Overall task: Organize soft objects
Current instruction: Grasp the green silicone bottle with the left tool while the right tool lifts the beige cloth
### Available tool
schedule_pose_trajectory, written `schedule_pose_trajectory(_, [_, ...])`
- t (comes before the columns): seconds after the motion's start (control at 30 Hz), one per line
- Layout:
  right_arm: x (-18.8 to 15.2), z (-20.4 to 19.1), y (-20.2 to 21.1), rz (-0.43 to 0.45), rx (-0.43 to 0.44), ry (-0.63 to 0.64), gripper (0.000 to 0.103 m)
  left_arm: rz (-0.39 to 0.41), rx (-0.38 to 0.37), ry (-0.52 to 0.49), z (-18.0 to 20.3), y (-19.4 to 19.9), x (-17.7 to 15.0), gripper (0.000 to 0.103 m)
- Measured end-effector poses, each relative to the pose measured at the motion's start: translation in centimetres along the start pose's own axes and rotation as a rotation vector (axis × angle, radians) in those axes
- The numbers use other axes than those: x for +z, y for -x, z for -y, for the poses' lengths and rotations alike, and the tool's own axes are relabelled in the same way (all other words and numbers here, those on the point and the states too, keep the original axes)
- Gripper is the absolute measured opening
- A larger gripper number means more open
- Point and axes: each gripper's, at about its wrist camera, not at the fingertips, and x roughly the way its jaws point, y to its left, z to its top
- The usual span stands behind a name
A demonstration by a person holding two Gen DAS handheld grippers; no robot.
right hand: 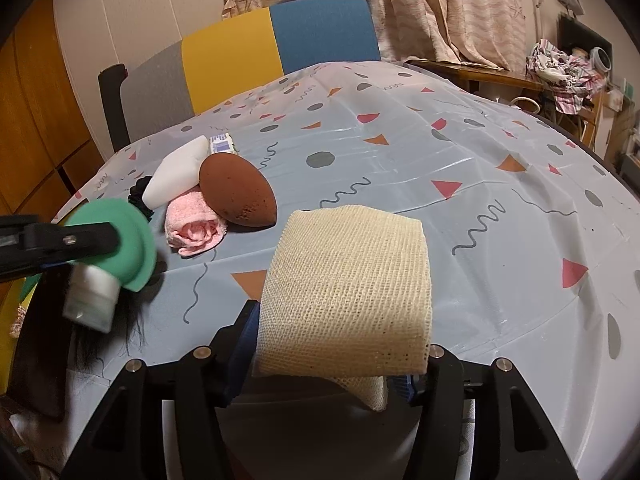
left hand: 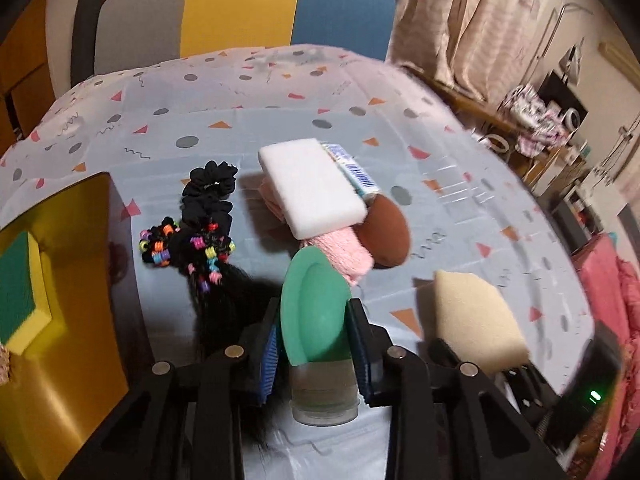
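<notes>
My left gripper (left hand: 314,330) is shut on a green sponge applicator (left hand: 310,304) with a clear plastic handle, held above the table; it also shows in the right wrist view (right hand: 120,236). My right gripper (right hand: 332,344) is shut on a cream mesh sponge (right hand: 348,292), which also shows in the left wrist view (left hand: 476,316). On the patterned tablecloth (left hand: 460,200) lie a white sponge (left hand: 312,188), a rolled pink towel (right hand: 194,224), a brown egg-shaped sponge (right hand: 236,190), a black scrunchie (left hand: 210,188), and a black hairpiece with coloured beads (left hand: 192,248).
A yellow box (left hand: 76,280) holding a green-and-yellow sponge (left hand: 20,292) stands at the left. A small blue-printed pack (left hand: 352,168) lies against the white sponge. A colour-block chair (right hand: 260,48) stands behind the table. Curtains and cluttered shelves are at the right.
</notes>
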Motion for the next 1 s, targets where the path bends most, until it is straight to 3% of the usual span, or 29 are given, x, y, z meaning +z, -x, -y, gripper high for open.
schedule_pose_trajectory(0.17, [0.0, 0.0, 0.1, 0.004, 0.009, -0.001, 0.062, 0.043, -0.092, 0.022, -0.2, 2.5, -1.6, 0.031])
schedule_pose_trajectory(0.27, [-0.1, 0.1, 0.5, 0.018, 0.013, -0.009, 0.073, 0.066, -0.129, 0.038, -0.5, 3.8, -2.4, 0.031])
schedule_pose_trajectory(0.33, [-0.2, 0.8, 1.3, 0.051, -0.029, -0.061, 0.093, 0.081, -0.148, 0.047, -0.9, 4.9, -3.1, 0.031])
schedule_pose_trajectory(0.43, [0.0, 2.0, 2.1, 0.079, -0.023, -0.152, 0.099, 0.101, -0.155, 0.041, -1.7, 6.4, -3.9, 0.031])
schedule_pose_trajectory(0.53, [0.7, 1.9, 0.8, -0.027, -0.051, -0.121, 0.099, 0.121, -0.161, 0.047, -2.7, 7.6, -4.4, 0.031])
schedule_pose_trajectory(0.67, [1.0, 0.6, 0.3, -0.089, -0.070, -0.073, 0.100, 0.139, -0.178, 0.077, -4.0, 8.7, -4.8, 0.031])
schedule_pose_trajectory(0.77, [0.9, -0.9, -0.8, -0.153, -0.167, 0.019, 0.100, 0.156, -0.191, 0.098, -5.2, 9.7, -4.9, 0.031])
schedule_pose_trajectory(0.87, [0.7, -1.5, -0.9, -0.131, -0.181, 0.065, 0.087, 0.177, -0.195, 0.111, -6.3, 10.6, -5.0, 0.032])
schedule_pose_trajectory(0.93, [0.8, -1.5, -0.5, -0.118, -0.172, 0.067, 0.059, 0.186, -0.190, 0.118, -7.1, 11.2, -5.0, 0.032])
schedule_pose_trajectory(1.0, [0.9, -1.5, -0.3, -0.117, -0.148, 0.073, 0.048, 0.198, -0.183, 0.139, -8.3, 11.8, -5.1, 0.032])
